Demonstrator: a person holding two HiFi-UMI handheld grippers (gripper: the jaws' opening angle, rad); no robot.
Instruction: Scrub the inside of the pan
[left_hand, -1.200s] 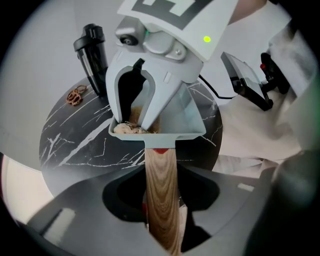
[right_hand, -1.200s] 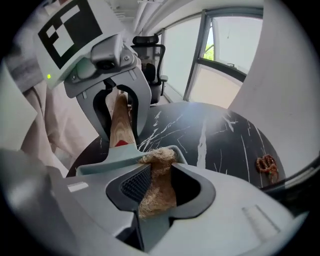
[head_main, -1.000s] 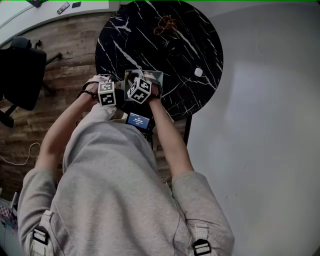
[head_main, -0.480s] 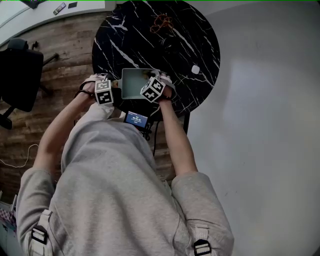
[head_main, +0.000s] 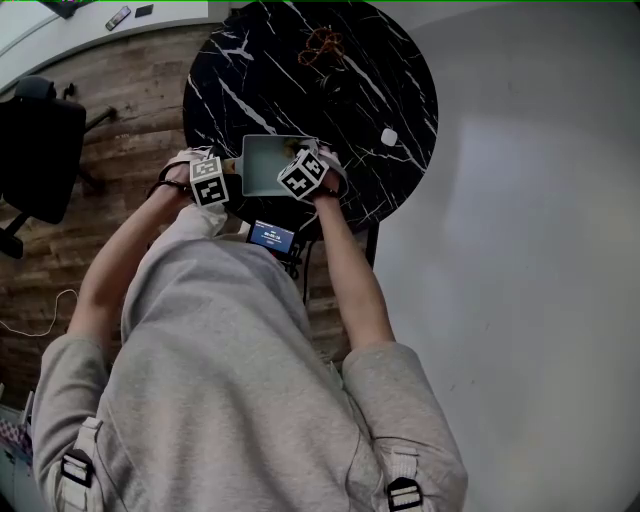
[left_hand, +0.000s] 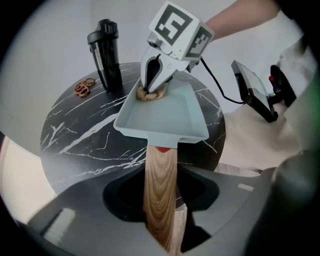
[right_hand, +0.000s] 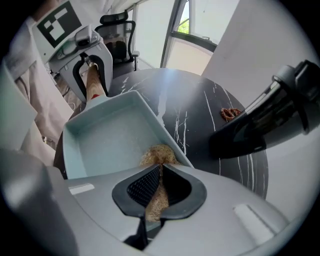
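A pale blue-green square pan (head_main: 262, 165) sits at the near edge of the round black marble table (head_main: 400, 70). My left gripper (head_main: 228, 180) is shut on its wooden handle (left_hand: 160, 190), which runs between the jaws of the left gripper (left_hand: 161, 199). My right gripper (head_main: 300, 160) points down into the pan's far right corner, shut on a tan fibrous scrubber (right_hand: 159, 155). The scrubber (left_hand: 150, 94) presses on the pan floor (right_hand: 107, 142) against the side wall. In the right gripper view the right gripper (right_hand: 159, 187) pinches the scrubber between its ribbed pads.
A black shaker bottle (left_hand: 106, 52) stands at the table's far side, beside a small brown tangle (left_hand: 85, 88). A small white object (head_main: 389, 137) lies at the table's right. A lit device (head_main: 272, 237) hangs at the person's waist. An office chair (head_main: 35, 150) stands to the left on the wooden floor.
My right gripper has moved right across the pan, from beside the left gripper to the far right corner, uncovering the pan's inside. The left gripper has stayed on the handle.
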